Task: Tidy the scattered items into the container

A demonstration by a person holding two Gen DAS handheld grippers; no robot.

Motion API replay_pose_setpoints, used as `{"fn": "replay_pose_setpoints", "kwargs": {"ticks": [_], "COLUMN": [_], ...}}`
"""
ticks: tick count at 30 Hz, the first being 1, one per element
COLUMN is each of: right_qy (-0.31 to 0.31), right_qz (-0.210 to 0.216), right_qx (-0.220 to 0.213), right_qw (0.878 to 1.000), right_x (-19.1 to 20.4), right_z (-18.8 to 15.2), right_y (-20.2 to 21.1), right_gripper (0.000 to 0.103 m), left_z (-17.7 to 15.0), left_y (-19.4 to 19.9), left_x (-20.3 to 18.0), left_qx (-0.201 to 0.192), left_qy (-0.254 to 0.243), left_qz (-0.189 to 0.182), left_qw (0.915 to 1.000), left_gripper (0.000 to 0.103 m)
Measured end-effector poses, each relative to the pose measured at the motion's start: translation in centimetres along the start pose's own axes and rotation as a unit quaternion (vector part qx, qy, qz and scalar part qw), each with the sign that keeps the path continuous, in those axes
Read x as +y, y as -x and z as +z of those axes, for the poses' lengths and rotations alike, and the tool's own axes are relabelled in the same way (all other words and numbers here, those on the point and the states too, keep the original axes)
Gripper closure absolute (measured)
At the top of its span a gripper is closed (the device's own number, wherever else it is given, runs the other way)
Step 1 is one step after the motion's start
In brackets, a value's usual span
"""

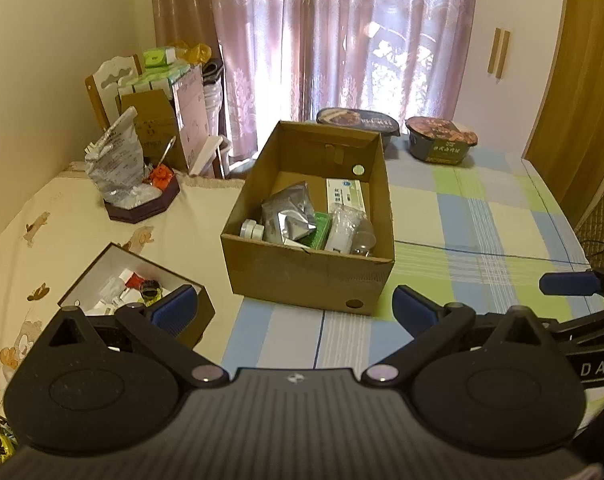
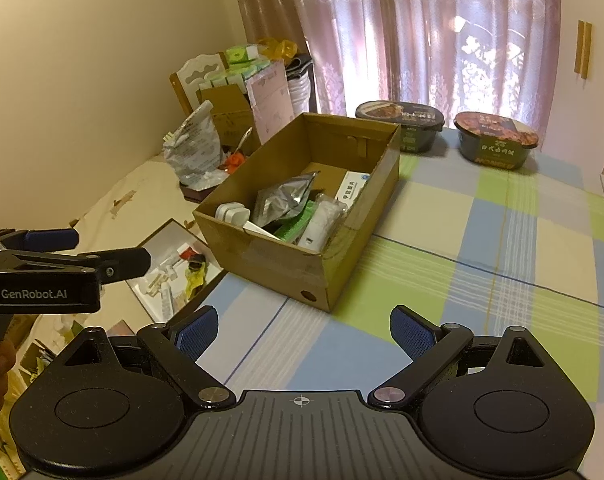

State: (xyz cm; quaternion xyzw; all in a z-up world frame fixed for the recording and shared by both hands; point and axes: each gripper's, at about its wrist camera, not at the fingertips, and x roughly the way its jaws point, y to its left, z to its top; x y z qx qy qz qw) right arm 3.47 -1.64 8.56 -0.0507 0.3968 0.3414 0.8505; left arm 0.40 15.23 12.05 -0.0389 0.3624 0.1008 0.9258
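Holding both grippers, left (image 1: 295,306) and right (image 2: 302,330), wide open and empty over the checked cloth (image 2: 482,264), you face the half-filled box (image 1: 302,268), two bowls (image 1: 442,138) behind it before pink curtains (image 1: 342,40).

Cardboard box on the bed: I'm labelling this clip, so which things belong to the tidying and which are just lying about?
Part of the job:
- cardboard box, already holding a foil pouch and a medicine carton
- left gripper and right gripper, both open and empty

Just lying about:
- two instant-meal bowls
- hexagonal tray
- curtains
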Motion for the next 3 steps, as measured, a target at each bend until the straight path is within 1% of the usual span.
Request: {"fn": "replay_pose_setpoints", "kwargs": {"ticks": [3], "right_qy": [-0.001], "right_qz": [-0.001], "right_qx": [0.000], "right_qw": [1.000], "right_x": [-0.06], "right_z": [-0.02], "right_y": [-0.13], "right_gripper": [0.005], "left_z": [-0.09], "left_y": [-0.03], "left_x": [-0.05], "left_qx": [0.000], "left_qy": [0.001], "left_qz": [0.000], "left_qw": [1.0000], "left_gripper": [0.001]}}
